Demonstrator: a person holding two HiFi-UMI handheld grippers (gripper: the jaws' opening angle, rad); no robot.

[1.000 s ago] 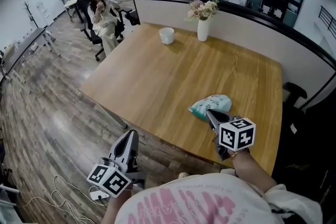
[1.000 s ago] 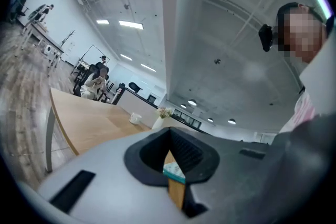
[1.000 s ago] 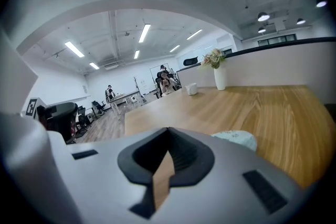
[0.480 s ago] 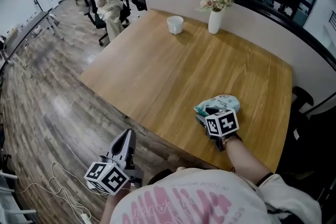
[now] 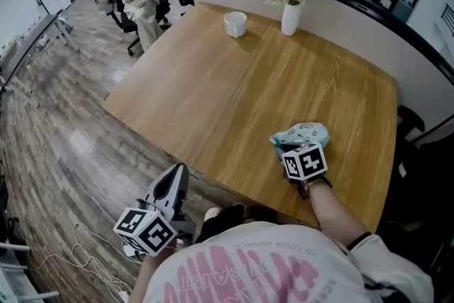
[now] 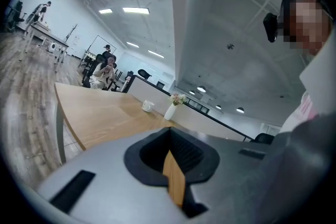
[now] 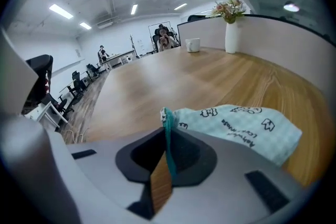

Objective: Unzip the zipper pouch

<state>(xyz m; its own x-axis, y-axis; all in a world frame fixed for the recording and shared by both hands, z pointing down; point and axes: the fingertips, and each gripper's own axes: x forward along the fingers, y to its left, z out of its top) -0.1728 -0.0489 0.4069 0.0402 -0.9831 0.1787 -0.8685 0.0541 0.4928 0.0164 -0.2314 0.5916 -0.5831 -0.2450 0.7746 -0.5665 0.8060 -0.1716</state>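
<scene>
Right claw sits at the near end of the zipper pouch, which lies on the table at the lower right of the head view, close to the near edge. The jaws have just been closing. In the right gripper view they now pinch the teal tab that sticks up from the pouch end, and the pale checked body trails off toward the right of the frame. Left claw is pressed together with nothing in it. It hangs off the table at the lower left, well apart from the pouch.

Judgement: this is the anchoring grip. To do the step well:
- keep the pinch firm on the tab and the pouch flat on the table;
- bring the left claw across to hold the opposite end;
- draw along the zipper line, not upward, so the fabric does not bunch or lift.

Writing:
- the pouch carries small dark doodles and handwritten-style lettering, inverted in the right gripper view and too small to read with confidence;
- the person's shirt shows pink print including "YOUR WORLD";
- the marker cubes bear only black-and-white squares.
</scene>
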